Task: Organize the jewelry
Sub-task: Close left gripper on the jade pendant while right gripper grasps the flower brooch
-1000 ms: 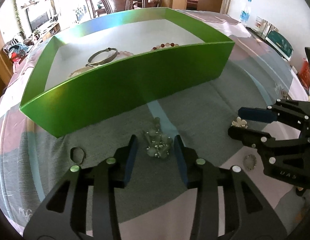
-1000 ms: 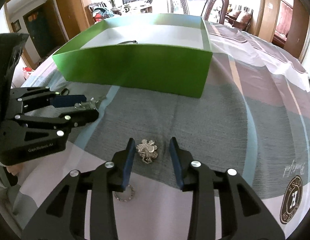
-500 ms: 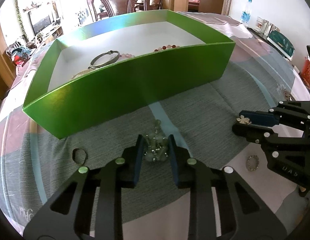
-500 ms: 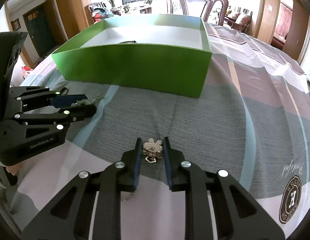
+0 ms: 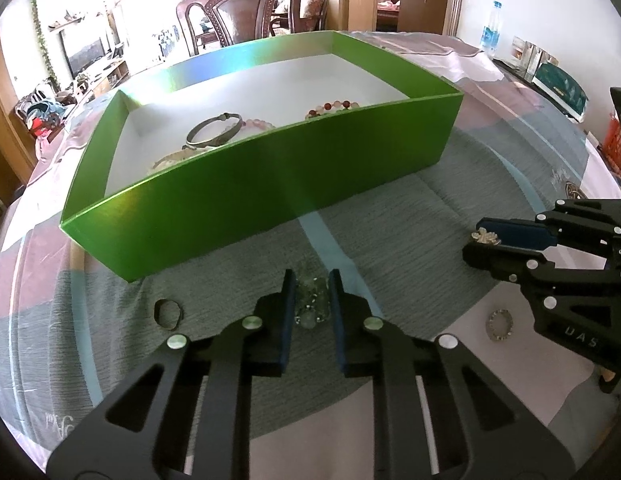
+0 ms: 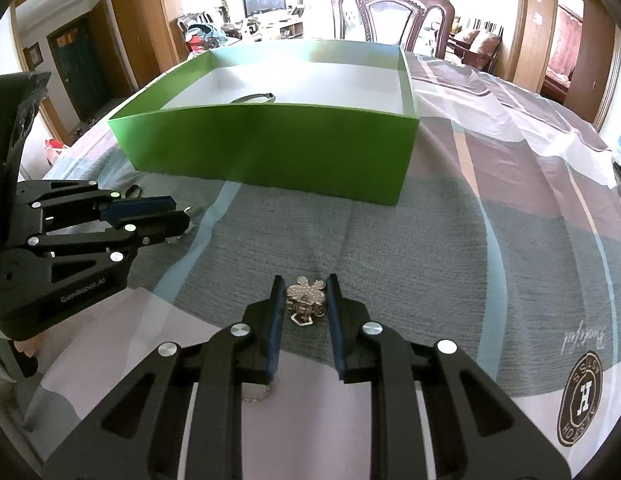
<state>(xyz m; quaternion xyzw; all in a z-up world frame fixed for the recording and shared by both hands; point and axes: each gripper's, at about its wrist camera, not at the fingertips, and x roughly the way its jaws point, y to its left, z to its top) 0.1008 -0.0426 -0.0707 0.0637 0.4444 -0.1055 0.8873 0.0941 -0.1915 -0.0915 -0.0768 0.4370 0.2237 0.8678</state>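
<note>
- The left gripper [image 5: 311, 300] had its 2 blue-padded jaws closed on a pale green beaded cluster [image 5: 309, 305], low over the grey band of the cloth.
- The right gripper [image 6: 301, 300] pinched a silver flower-shaped brooch [image 6: 306, 295] between its jaws, the piece pressed on both sides by the pads.
- Seen from the left wrist, the right gripper sat at the right edge of the scene with the brooch at its fingertips [image 5: 480, 222].
- A dark ring [image 5: 168, 313] lay on the cloth just left of the left gripper; a small sparkly ring [image 5: 499, 325] lay on the pale patch below the right gripper.
- Farther off stood an open green box [image 5: 270, 184] with a white floor, holding a metal bangle [image 5: 214, 130], a pink bead bracelet [image 5: 259, 123] and a red-and-white bead bracelet [image 5: 332, 107] behind its near wall.
- The striped tablecloth [image 6: 510, 240] carried a round "H" emblem [image 6: 581, 395] at near right.
- A carved wooden chair [image 6: 392, 16] stood beyond the box.
</note>
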